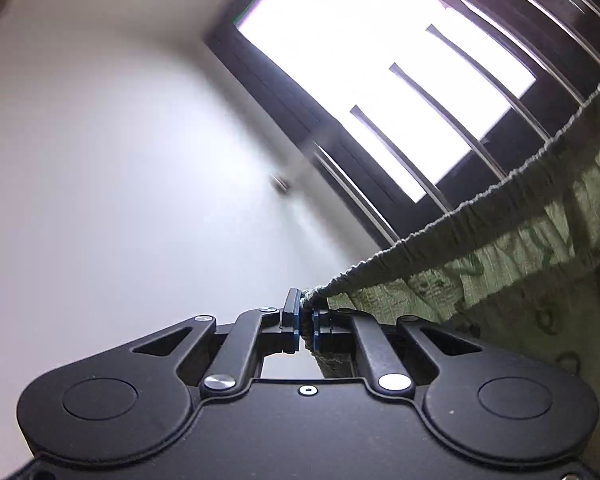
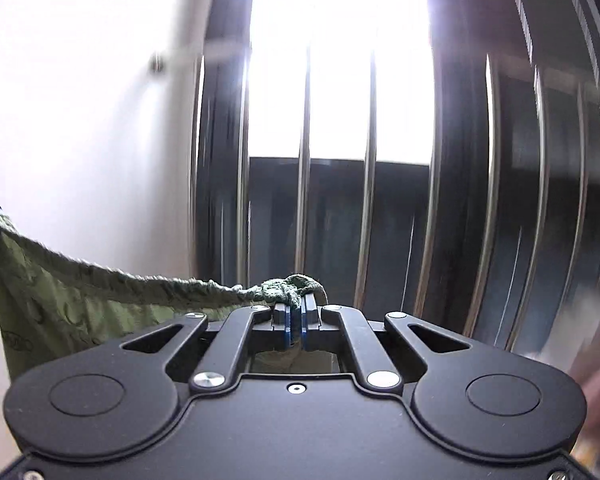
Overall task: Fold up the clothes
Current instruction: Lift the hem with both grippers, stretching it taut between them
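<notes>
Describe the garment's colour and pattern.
Pale green garment with darker green printed motifs, clearest in the left wrist view.

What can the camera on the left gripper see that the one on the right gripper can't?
Only the left wrist view shows the left gripper shut on one end of the green garment, with the cloth's printed pattern up close. Only the right wrist view shows the right gripper shut on the bunched other end. Both show the gathered waistband stretched between them, the barred window and the white wall.
</notes>
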Demonstrator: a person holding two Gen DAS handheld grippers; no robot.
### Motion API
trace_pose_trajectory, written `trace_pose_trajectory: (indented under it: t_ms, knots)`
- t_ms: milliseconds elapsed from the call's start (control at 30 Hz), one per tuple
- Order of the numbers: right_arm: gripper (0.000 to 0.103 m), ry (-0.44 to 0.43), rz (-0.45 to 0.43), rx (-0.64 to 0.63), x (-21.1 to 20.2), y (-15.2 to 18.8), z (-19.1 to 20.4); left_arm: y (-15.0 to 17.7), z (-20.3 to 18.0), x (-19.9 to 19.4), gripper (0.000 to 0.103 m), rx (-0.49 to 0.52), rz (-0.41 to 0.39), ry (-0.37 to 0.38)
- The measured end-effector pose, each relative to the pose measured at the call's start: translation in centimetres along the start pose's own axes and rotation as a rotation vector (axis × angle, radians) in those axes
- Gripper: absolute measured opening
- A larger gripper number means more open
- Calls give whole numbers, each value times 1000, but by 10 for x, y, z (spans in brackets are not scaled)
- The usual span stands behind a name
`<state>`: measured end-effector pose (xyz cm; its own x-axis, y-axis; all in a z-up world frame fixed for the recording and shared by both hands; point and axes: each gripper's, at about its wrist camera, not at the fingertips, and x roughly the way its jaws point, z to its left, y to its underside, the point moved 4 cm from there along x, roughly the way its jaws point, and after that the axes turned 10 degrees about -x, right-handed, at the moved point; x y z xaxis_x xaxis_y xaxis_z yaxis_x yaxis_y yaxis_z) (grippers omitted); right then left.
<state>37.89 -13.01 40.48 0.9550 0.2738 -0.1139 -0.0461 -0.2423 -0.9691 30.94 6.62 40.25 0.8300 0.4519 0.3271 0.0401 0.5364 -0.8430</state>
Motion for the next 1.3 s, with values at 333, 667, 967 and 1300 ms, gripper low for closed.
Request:
trace_pose_trajectory:
  t_ms: [333, 667, 967, 1300]
  knots:
    - [4, -10, -113, -188, -68, 49, 8, 50, -6, -113, 8, 95, -43, 72]
    - [5, -137, 240, -203, -153, 341, 74, 299, -89, -309, 8, 177, 385, 394]
    - [5, -168, 473, -26, -209, 479, 101, 373, -107, -397, 8, 281, 539, 484]
    - [6, -163, 496, 43, -234, 483, 88, 363, -96, -395, 10, 262, 572, 480]
